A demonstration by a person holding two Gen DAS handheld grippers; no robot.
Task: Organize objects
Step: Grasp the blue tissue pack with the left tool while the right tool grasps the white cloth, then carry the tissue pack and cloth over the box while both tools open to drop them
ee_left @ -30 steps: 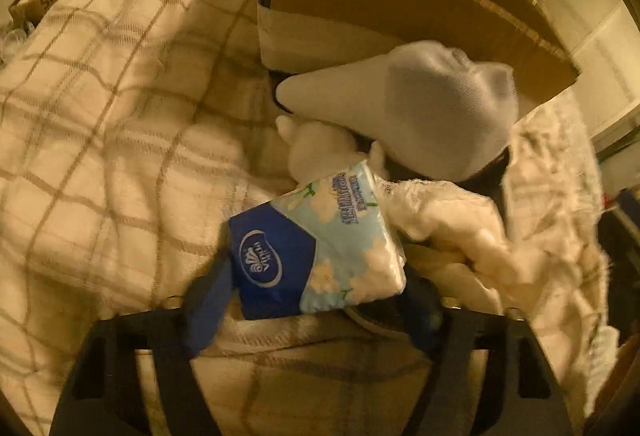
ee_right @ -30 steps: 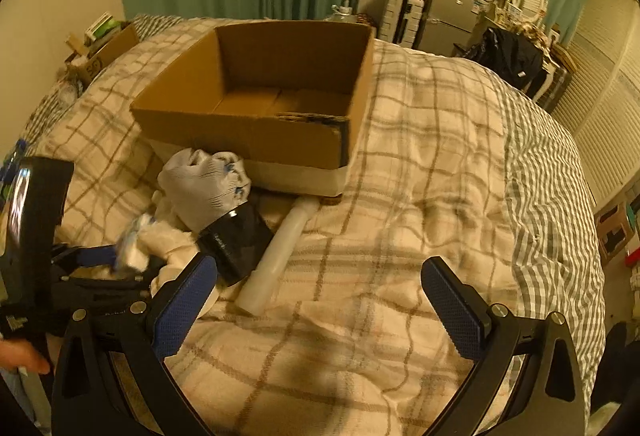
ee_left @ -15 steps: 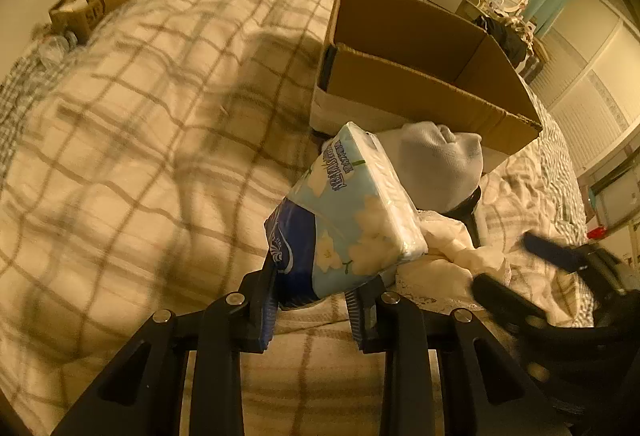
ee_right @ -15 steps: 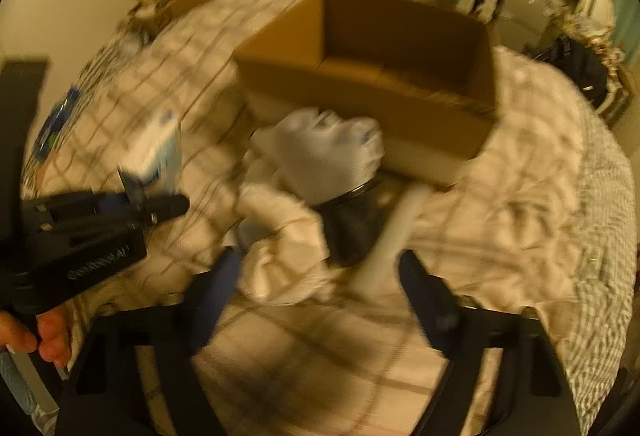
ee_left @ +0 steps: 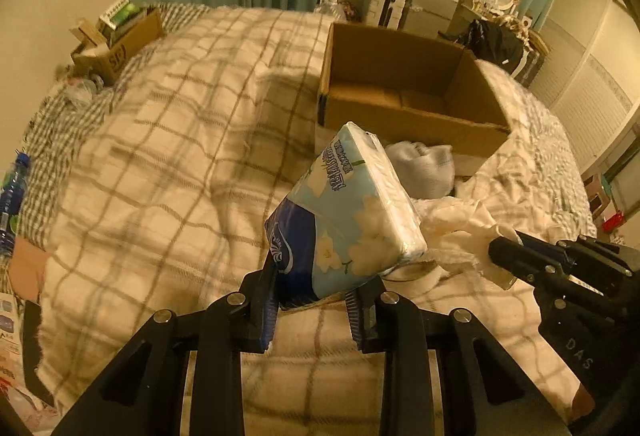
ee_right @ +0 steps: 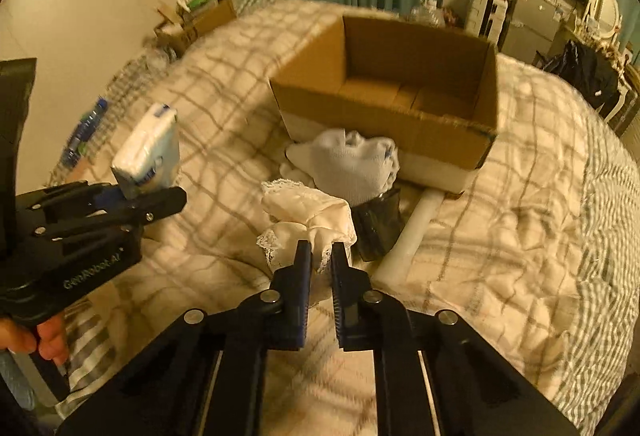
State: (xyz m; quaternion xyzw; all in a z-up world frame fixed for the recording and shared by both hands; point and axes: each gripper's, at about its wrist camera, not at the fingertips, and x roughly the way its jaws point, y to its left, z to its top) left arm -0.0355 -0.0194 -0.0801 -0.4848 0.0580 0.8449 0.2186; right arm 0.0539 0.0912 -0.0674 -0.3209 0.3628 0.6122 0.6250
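The left gripper is clamped on the lower end of a soft blue-and-white floral tissue pack, held above the checked bedspread near the open cardboard box. It looks light and squashy, so a mid-pack hold seems safer. The right gripper has pinched a limp cream lace-edged cloth. The dark object under the white sock is hard to identify.

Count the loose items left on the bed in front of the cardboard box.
3: a white sock against the box, a dark cup below it, a white tube beside that. More may hide underneath.
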